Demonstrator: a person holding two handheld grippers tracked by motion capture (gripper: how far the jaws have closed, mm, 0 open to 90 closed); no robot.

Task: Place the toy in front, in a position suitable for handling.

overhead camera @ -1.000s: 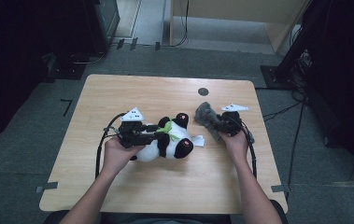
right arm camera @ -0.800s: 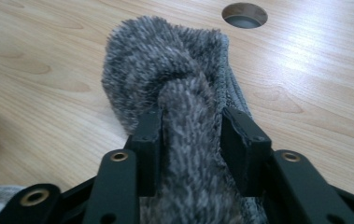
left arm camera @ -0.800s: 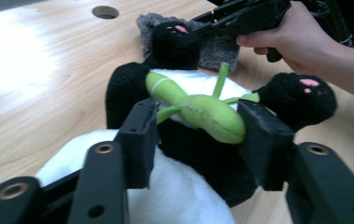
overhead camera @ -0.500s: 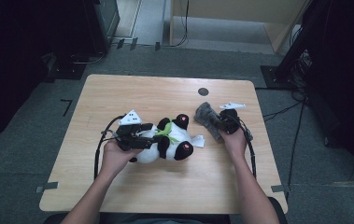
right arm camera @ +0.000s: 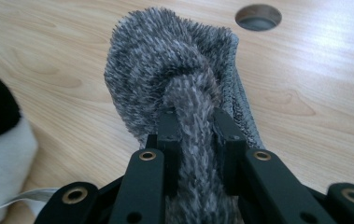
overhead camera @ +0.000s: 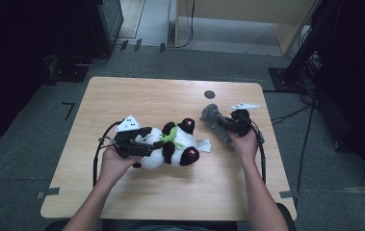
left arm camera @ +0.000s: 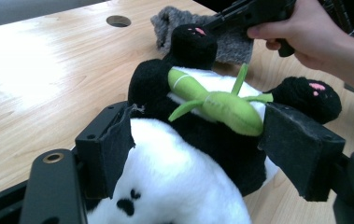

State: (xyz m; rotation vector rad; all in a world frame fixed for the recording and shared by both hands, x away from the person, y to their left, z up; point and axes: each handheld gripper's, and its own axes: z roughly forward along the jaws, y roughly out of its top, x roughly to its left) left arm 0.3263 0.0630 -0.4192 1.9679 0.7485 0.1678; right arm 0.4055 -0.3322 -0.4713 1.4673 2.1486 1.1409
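— Since the left gripper point(overhead camera: 144, 144) sits toward the bench's point(overhead camera: 122, 96) left edge with the plush panda point(overhead camera: 173, 147) lying on its back right at its fingers point(left arm camera: 104, 154), what is that hand doing there?

— Letting go, by the look of it. Its fingers stand spread on either side of the panda's white body, and they have just been opening. The toy lies between the pads, and I'd judge it is no longer squeezed: the bench carries its weight, not the gripper.

— Why is the panda belly-up, near the middle of the bench?

— That way the green bamboo sprig point(left arm camera: 212, 100) on its chest and the pink-soled paws face upward, so the front of the toy is open to reach. My guess is that it was laid down so that something can be put on it.

— And further right?

— The grey knitted cloth point(overhead camera: 214, 120) lies just beside the panda's upper paw, toward the right edge and short of the round hole point(overhead camera: 209, 94) near the far edge. The right gripper point(right arm camera: 195, 126) has its fingers pressed together on a bunched fold of that cloth, having just closed on it.

— Why pinch a fold, not an edge?

— A thick gather gives soft fabric something to hold by, so it should lift without slipping.
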